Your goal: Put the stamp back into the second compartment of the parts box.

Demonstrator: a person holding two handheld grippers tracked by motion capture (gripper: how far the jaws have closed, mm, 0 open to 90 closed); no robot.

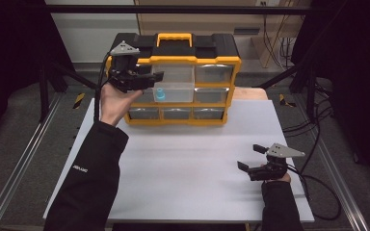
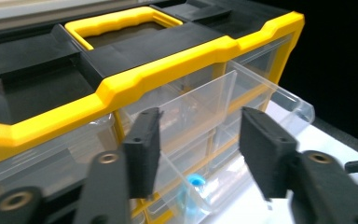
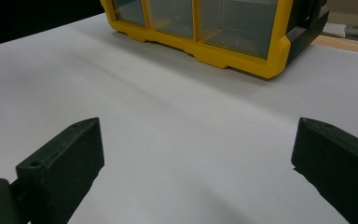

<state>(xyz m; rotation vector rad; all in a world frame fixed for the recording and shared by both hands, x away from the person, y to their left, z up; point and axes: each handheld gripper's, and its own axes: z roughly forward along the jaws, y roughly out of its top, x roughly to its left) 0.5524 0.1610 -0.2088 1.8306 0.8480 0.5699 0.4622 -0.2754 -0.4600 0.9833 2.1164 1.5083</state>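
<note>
Black jaws of the left gripper (image 2: 196, 154) rise closest to the lens in the left gripper view, standing apart with nothing between them — released. Just beyond and between its fingertips sits a clear drawer (image 2: 223, 116), pulled out from the top row of the yellow-and-black organizer (image 2: 168, 60). Below the jaws, inside a lower clear drawer, lies a small blue cap-like part (image 2: 195, 186); its exact shape is blurred. In the high view the left gripper (image 1: 147, 79) hovers at the organizer's (image 1: 217, 62) upper left front, its jaws pointing across the open drawer (image 1: 178, 79), with the blue part (image 1: 160, 94) just under them.

Well apart from all this, the right gripper (image 1: 250, 156) rests low over the white table (image 1: 183, 163) near its right front corner, a sleeve (image 1: 279, 207) behind it. Its jaws are spread wide — released, holding nothing. In the right gripper view, bare tabletop (image 3: 177, 140) lies between the fingertips (image 3: 70, 149), and the organizer's bottom drawers (image 3: 196, 18) stand far ahead of them.
</note>
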